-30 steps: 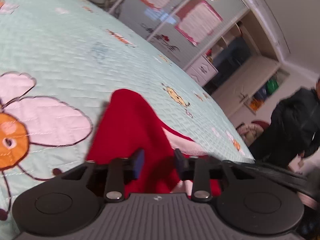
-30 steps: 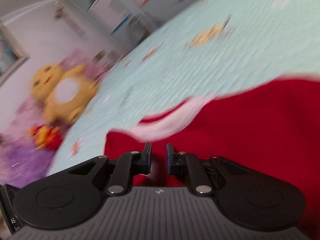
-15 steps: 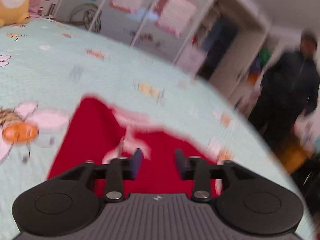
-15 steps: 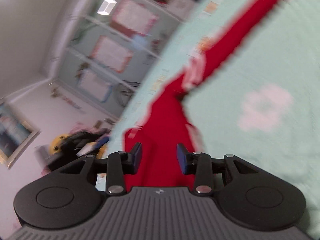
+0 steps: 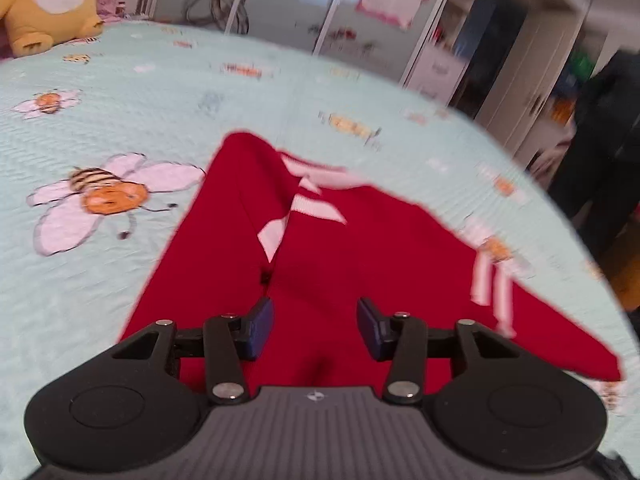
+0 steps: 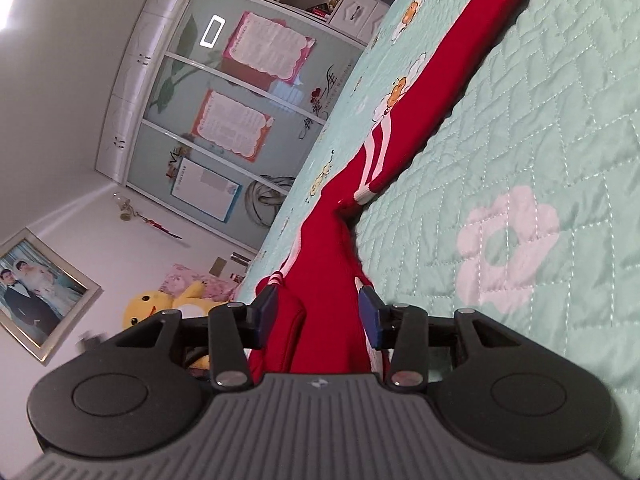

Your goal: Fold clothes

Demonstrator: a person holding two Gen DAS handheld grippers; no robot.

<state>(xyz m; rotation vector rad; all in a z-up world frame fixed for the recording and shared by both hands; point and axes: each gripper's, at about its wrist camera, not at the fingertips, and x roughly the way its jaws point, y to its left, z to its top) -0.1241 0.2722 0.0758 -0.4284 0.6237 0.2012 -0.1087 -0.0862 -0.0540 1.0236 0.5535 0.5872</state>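
A red garment (image 5: 340, 260) with white stripes lies spread on the mint quilted bed (image 5: 120, 120). In the left wrist view my left gripper (image 5: 316, 322) hovers open over its near part, with nothing between the pads. In the right wrist view the picture is rolled on its side. There the garment (image 6: 328, 272) runs as a long red strip from my right gripper (image 6: 316, 310) toward the top right. The right jaws are opening. Red fabric lies in the gap between them, and the pads do not clamp it.
A yellow plush toy (image 5: 52, 0) sits at the bed's far left corner. A wardrobe with glass doors and pink posters (image 6: 240, 100) stands behind the bed. A person in dark clothes (image 5: 600, 140) stands at the right, off the bed. A framed photo (image 6: 36, 292) hangs on the wall.
Both grippers have opened. The left one rose and drew back, so more of the garment shows. The right one swung and rolled, and now looks along the garment's length.
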